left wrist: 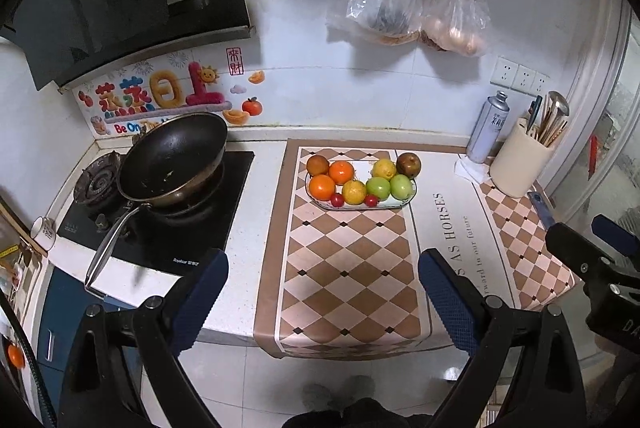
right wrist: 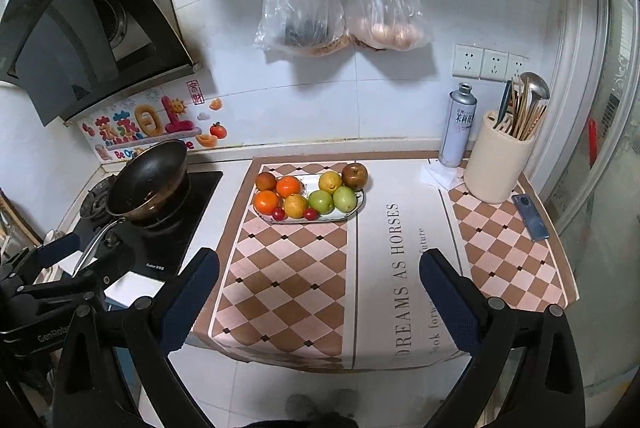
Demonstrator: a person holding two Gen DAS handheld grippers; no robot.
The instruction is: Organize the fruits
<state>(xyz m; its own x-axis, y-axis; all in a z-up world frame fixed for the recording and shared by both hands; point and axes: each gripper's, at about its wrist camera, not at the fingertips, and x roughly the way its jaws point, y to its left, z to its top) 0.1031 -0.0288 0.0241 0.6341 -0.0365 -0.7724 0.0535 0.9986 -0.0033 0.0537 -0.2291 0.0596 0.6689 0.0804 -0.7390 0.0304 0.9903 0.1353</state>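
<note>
A white oval plate [left wrist: 394, 204] [right wrist: 352, 210] sits at the back of the checkered mat, full of fruit: oranges [left wrist: 322, 187] [right wrist: 267, 201], lemons [left wrist: 384, 168] [right wrist: 330, 181], green apples [left wrist: 378, 188] [right wrist: 321, 201], brown fruits [left wrist: 408, 164] [right wrist: 354, 175] and small red ones [left wrist: 337, 200] [right wrist: 278, 214]. My left gripper [left wrist: 323, 302] is open and empty, held back from the counter's front edge. My right gripper [right wrist: 320, 298] is open and empty, also back from the front edge. Each gripper shows at the edge of the other's view.
A black wok [left wrist: 174, 156] [right wrist: 148, 180] sits on the stove at left. A cream utensil holder [left wrist: 520, 164] [right wrist: 498, 164], a spray can [left wrist: 488, 128] [right wrist: 456, 126] and a phone [right wrist: 530, 216] stand at right. Plastic bags [right wrist: 340, 8] and scissors hang on the wall.
</note>
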